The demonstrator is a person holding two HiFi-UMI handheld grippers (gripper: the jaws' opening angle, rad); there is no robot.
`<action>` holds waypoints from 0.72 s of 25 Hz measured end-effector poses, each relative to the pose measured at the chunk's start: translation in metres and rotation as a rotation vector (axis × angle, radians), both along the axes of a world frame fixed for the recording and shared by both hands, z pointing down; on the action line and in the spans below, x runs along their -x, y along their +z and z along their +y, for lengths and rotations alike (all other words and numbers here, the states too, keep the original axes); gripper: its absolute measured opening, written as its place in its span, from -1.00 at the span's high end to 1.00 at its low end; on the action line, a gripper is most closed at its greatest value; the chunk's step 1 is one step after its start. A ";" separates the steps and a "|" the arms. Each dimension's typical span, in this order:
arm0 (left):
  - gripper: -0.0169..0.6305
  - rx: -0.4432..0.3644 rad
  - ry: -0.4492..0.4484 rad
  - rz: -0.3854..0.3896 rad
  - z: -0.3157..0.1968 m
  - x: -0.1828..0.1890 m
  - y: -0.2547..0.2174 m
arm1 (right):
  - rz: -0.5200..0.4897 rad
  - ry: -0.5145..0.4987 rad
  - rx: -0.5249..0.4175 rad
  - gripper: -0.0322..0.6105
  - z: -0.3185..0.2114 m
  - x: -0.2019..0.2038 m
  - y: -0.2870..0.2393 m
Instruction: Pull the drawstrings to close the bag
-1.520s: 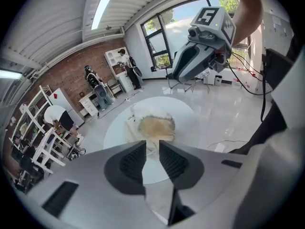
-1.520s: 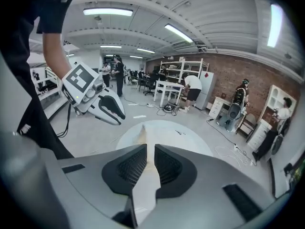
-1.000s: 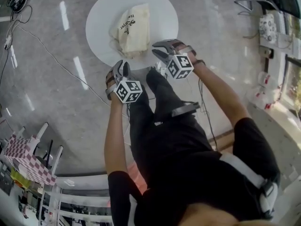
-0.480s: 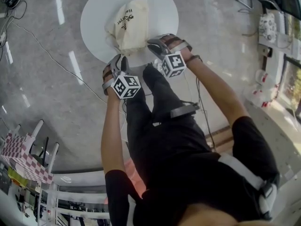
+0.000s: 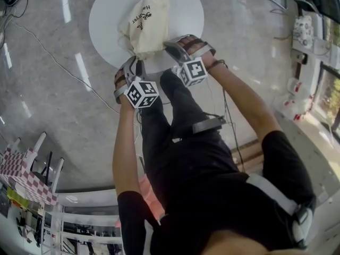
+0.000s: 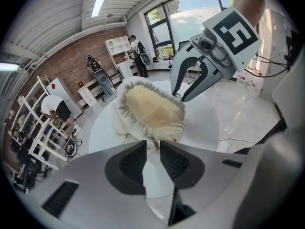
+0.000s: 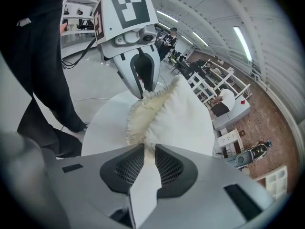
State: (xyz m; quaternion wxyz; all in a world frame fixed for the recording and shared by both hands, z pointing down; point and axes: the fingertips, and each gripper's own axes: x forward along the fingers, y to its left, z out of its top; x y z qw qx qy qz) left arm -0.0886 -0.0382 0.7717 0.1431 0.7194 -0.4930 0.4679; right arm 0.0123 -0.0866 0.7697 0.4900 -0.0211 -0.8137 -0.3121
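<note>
A cream drawstring bag (image 5: 143,21) with dark print lies on a round white table (image 5: 180,15). Its puckered mouth faces the person. My left gripper (image 5: 134,62) holds the mouth's left side and my right gripper (image 5: 169,48) its right side. In the left gripper view the gathered rim (image 6: 151,111) runs into my left gripper (image 6: 152,144), shut on the drawstring there; the right gripper (image 6: 177,98) grips the far rim. In the right gripper view the bag (image 7: 167,113) runs into my right gripper (image 7: 149,149), likewise shut, with the left gripper (image 7: 144,95) opposite.
The person's black-clad legs (image 5: 180,116) stand right against the table's near edge. A thin cable (image 5: 58,62) crosses the grey floor at left. White shelving (image 5: 32,174) stands at lower left, and a shelf with small items (image 5: 303,31) at the right.
Both grippers have shifted up the view toward the table. The bag has turned a little, and its mouth looks more tightly gathered between them.
</note>
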 end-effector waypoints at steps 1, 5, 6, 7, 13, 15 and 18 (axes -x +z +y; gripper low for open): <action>0.71 0.001 -0.005 0.006 -0.001 0.000 0.000 | -0.002 -0.003 -0.006 0.69 -0.001 0.000 0.000; 0.71 0.010 -0.009 0.019 -0.003 0.001 0.003 | 0.011 -0.007 -0.023 0.69 -0.005 0.002 -0.001; 0.71 0.013 -0.009 0.019 -0.004 0.000 0.005 | 0.010 -0.006 -0.028 0.69 -0.006 0.003 0.002; 0.71 0.017 -0.009 0.018 -0.006 0.000 0.007 | 0.009 -0.001 -0.031 0.72 -0.007 0.003 0.003; 0.91 0.017 -0.055 0.025 -0.007 0.006 0.005 | -0.023 0.054 0.029 0.88 -0.006 0.001 -0.006; 0.92 0.016 -0.065 0.049 -0.008 0.007 0.000 | -0.044 0.081 0.061 0.89 -0.006 0.000 -0.013; 0.93 0.007 -0.072 0.085 -0.009 0.009 -0.013 | -0.066 0.115 0.112 0.89 -0.005 0.001 -0.027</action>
